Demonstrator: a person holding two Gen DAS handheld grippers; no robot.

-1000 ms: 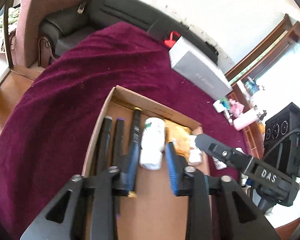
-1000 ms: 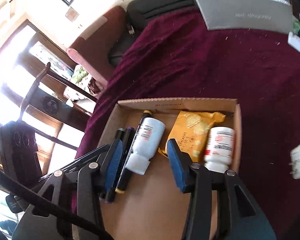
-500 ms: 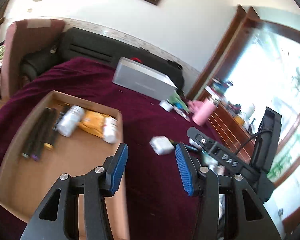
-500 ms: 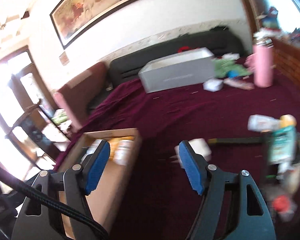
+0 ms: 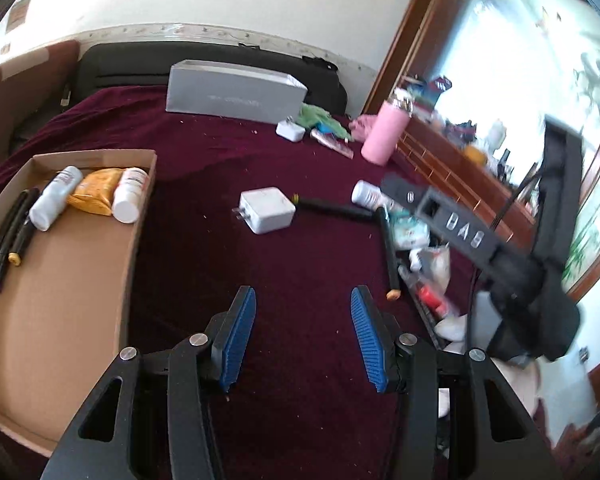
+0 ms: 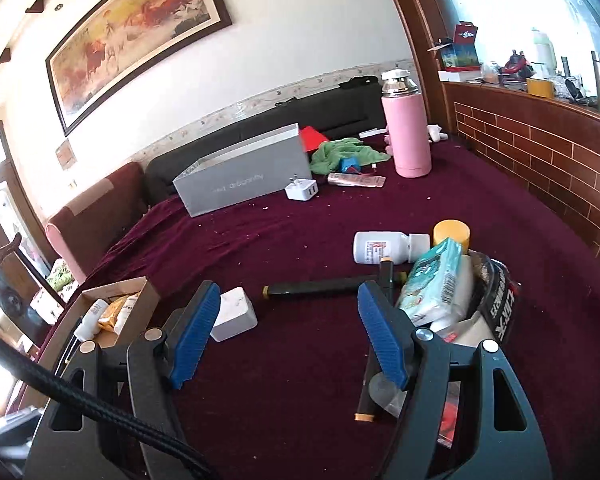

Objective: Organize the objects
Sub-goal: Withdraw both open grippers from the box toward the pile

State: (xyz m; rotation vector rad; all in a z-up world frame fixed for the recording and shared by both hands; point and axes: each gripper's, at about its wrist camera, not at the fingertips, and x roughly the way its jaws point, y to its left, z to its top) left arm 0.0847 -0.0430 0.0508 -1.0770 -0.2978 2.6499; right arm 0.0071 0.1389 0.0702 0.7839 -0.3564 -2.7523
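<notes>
maroon cloth [image 5: 300, 272]: charger [image 5: 266, 210] beyond open tool [image 5: 302, 334]

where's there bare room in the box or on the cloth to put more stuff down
The cardboard box is bare across its near half; bottles, a yellow packet and markers crowd its far end and left wall. On the maroon cloth, free patches lie between the box and the white charger, and between the charger and the grey box. The right-hand pile beside the black markers is crowded.

A framed painting of horses [image 6: 136, 36] hangs on the white wall above a black sofa [image 6: 332, 110]. A pink flask [image 6: 406, 128] stands upright on the maroon cloth [image 6: 480, 216], beside a crumpled green cloth [image 6: 340, 152] and a grey box [image 6: 244, 176]. A brick-patterned wooden counter [image 6: 540, 148] carries clutter at the right.
</notes>
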